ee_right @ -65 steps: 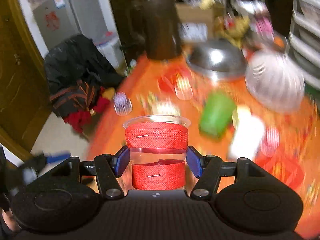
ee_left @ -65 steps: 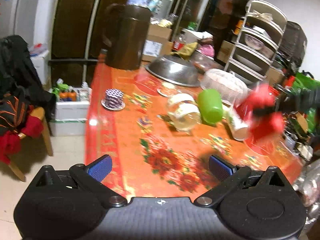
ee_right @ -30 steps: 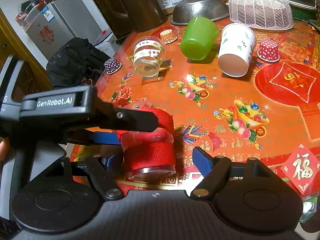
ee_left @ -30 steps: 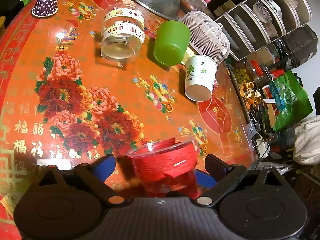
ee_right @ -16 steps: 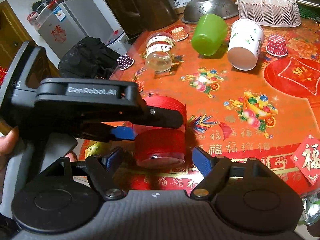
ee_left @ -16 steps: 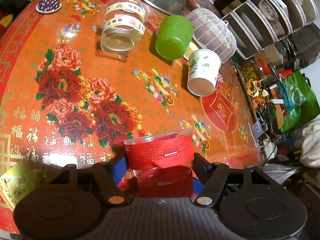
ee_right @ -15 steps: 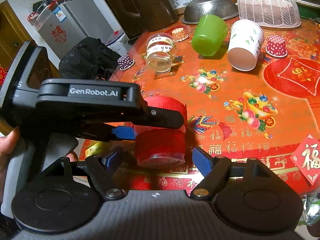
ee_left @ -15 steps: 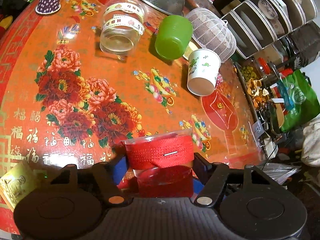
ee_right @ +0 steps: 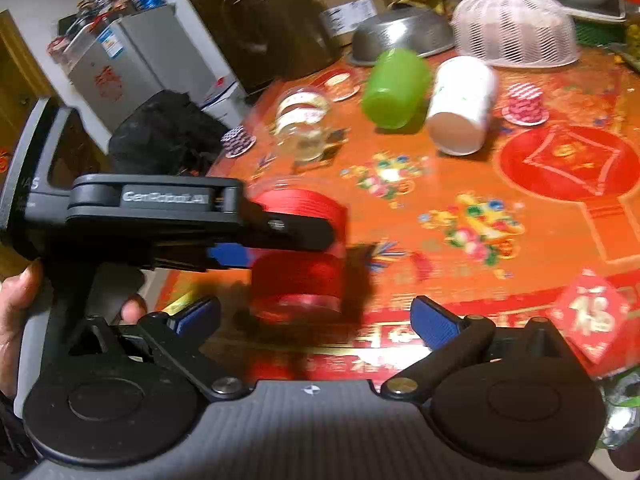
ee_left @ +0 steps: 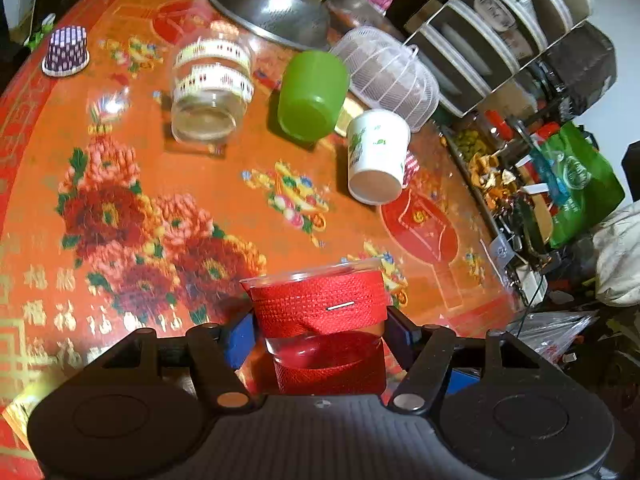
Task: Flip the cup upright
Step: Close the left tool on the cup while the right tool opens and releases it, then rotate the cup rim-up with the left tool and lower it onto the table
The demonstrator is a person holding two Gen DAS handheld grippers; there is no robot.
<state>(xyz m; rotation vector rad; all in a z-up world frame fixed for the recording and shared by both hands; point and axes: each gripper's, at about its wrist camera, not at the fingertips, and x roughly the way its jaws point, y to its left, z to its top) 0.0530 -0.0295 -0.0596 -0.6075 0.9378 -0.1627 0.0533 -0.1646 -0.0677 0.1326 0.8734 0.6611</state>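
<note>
Left wrist view shows the left gripper [ee_left: 318,332] clamped on the red-banded clear cup [ee_left: 320,300], mouth up, low over the near edge of the table [ee_left: 224,184]. From the right wrist view, the right gripper [ee_right: 314,318] hangs just behind the cup, fingers spread and grasping nothing. Farther back lie a glass jar [ee_left: 210,92], a green cup [ee_left: 310,96] and a white paper cup [ee_left: 376,162], all on their sides.
</note>
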